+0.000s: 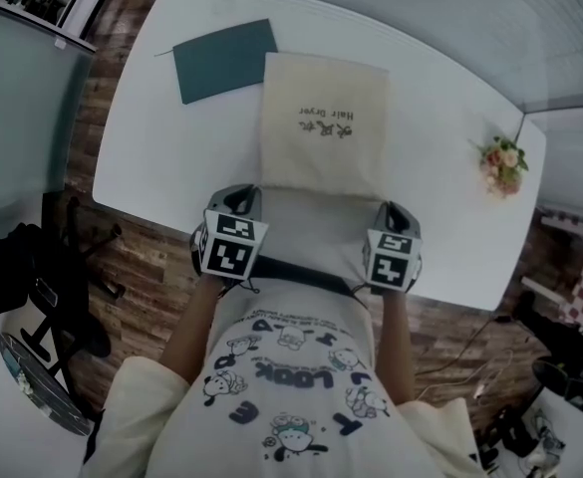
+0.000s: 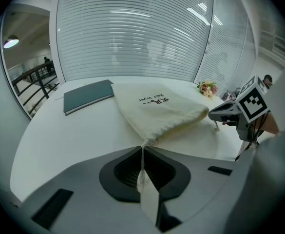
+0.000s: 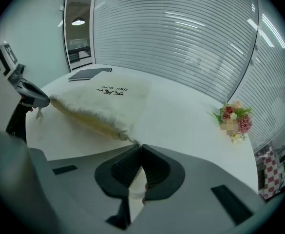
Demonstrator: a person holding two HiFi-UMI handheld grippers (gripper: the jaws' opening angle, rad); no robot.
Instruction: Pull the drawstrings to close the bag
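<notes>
Both grippers sit at the near edge of the white table (image 1: 171,147), one at each corner of the cream drawstring bag (image 1: 323,118), which lies flat just beyond their tips with its printed face up and its mouth towards the person. The left gripper (image 1: 239,197) is clamped tight on the left drawstring (image 2: 142,167). The cord runs down between its ribbed pads, and the bag's corner bunches right at the jaw tips. The right gripper (image 1: 391,212) is likewise closed on the right drawstring (image 3: 131,139), where that corner of the bag narrows into its jaws. The mouth looks wide, spanning the whole gap between the two grippers, so the closing pull seems barely begun.

Several things could go wrong from here. The cords are thin, and a sharp tug could slip one through the pads. The bag looks light and nothing pins it down, so pulling both cords towards the person rather than outwards, away from each other, could drag it off the near edge instead of cinching it. An uneven pull would slew it sideways, towards the stronger gripper. If either jaw has caught fabric along with cord — the close views cannot rule this out — that corner will not gather.
</notes>
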